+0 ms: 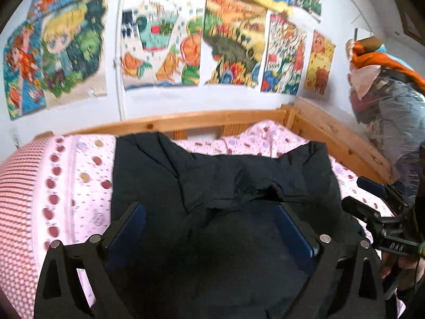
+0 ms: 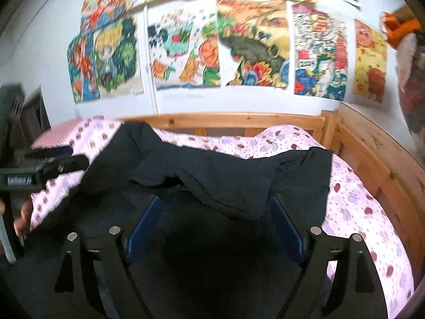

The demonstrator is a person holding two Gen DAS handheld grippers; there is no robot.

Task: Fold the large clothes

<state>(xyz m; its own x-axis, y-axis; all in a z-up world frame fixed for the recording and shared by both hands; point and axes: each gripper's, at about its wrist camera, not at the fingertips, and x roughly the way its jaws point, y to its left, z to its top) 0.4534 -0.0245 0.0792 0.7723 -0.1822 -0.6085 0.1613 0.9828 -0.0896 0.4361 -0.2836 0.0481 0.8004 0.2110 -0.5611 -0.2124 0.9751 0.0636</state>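
A large black garment point(image 1: 212, 180) lies spread on the pink patterned bedding point(image 1: 79, 175); it also shows in the right wrist view point(image 2: 225, 175). My left gripper point(image 1: 209, 208) is open, its blue-padded fingers wide apart above the garment's near part, holding nothing. My right gripper point(image 2: 215, 202) is open over the garment's near folded edge, holding nothing. The right gripper also shows at the right edge of the left wrist view point(image 1: 369, 199), and the left gripper shows at the left edge of the right wrist view point(image 2: 61, 156). Both views are blurred.
A wooden bed frame point(image 1: 202, 119) runs behind and to the right of the bedding point(image 2: 372, 159). Colourful posters point(image 1: 159, 47) cover the white wall. A red-checked pillow point(image 1: 16, 186) lies at the left. Hanging clothes point(image 1: 385, 93) are at the right.
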